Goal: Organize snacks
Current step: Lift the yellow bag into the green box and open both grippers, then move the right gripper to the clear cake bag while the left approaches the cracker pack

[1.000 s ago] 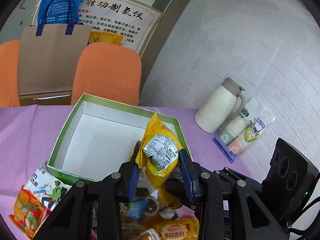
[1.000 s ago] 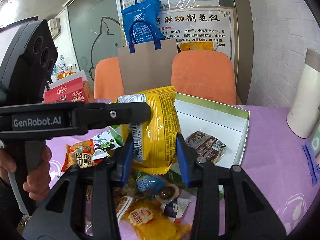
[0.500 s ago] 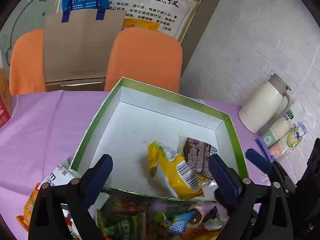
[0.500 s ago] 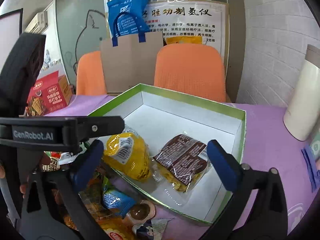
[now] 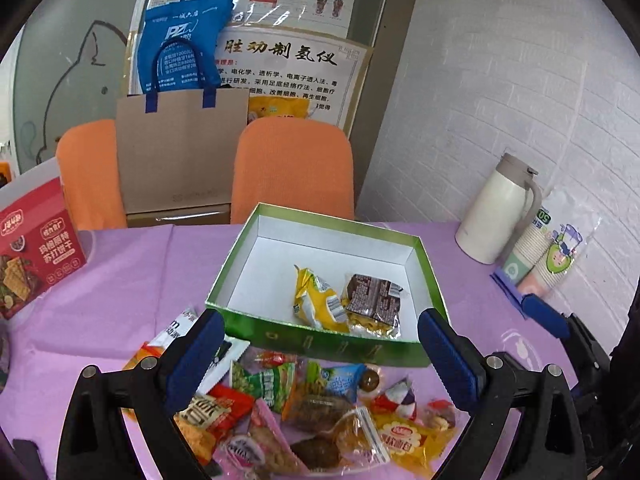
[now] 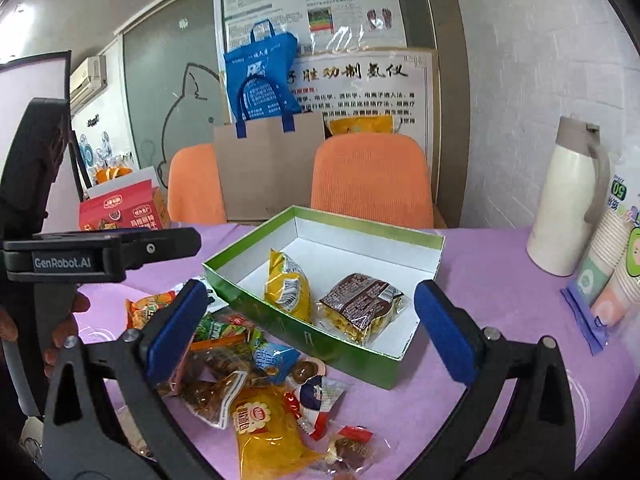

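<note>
Left wrist: left gripper [image 5: 320,354] gapes above snacks [image 5: 304,404].

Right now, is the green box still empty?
No, the green box already holds two snacks lying side by side on its white floor: a yellow packet and a brown-wrapped packet.

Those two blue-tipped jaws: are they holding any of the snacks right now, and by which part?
Nothing is held. The left gripper and the right gripper both stand wide open and empty; the yellow packet lies loose in the green box.
</note>
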